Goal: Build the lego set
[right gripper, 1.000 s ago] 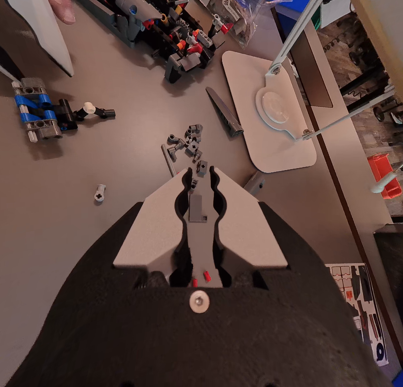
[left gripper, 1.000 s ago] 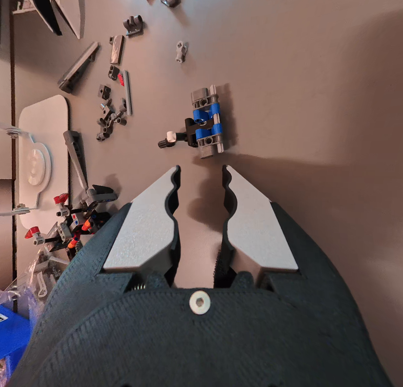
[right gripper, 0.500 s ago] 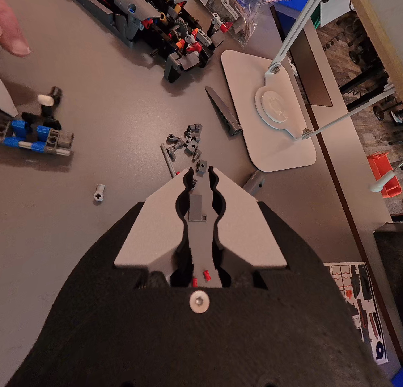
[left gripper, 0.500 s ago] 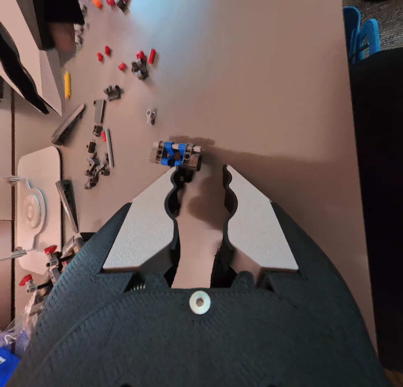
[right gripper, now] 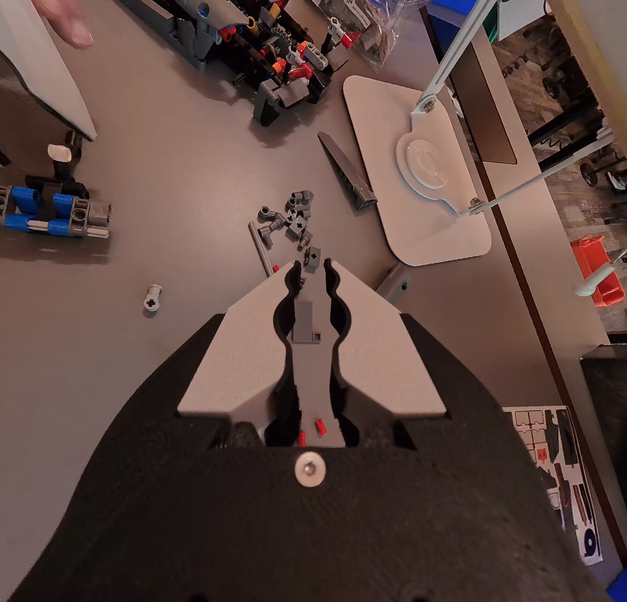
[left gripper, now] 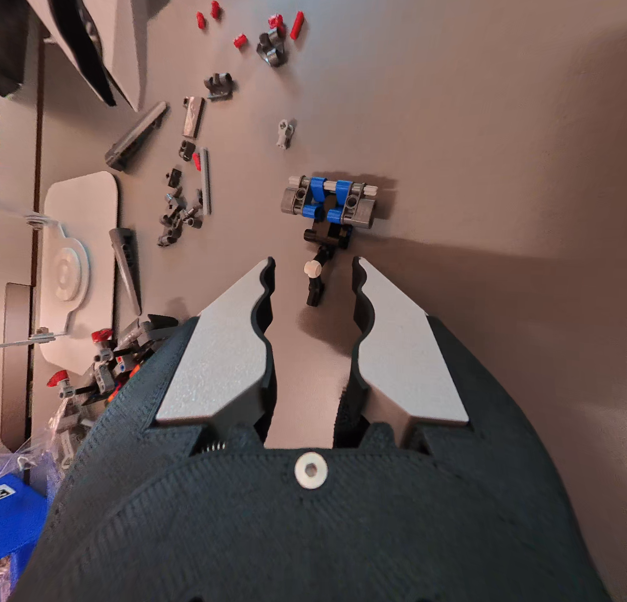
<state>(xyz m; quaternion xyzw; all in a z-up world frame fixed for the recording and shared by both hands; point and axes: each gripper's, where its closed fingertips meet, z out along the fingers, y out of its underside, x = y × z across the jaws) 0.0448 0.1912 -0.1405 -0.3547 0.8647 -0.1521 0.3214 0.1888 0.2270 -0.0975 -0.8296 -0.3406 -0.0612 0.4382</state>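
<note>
Left gripper (left gripper: pixel 312 263) released above blue-grey lego assembly (left gripper: pixel 328 202) on worktop (left gripper: pixel 475 127), right gripper (right gripper: pixel 312 263) released over loose grey pieces (right gripper: pixel 291 219)

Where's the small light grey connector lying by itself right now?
In the left wrist view the light grey connector lies alone on the table, beyond the blue-and-grey subassembly. In the right wrist view it sits left of the right claw.

Both grippers low over table, holding nothing.
Left gripper (left gripper: pixel 312 263): jaws wide apart, tips centre frame. Right gripper (right gripper: pixel 312 263): jaws narrowly parted, centre frame. Bare hand (right gripper: pixel 57 12) blurred, upper left of right wrist view.
</note>
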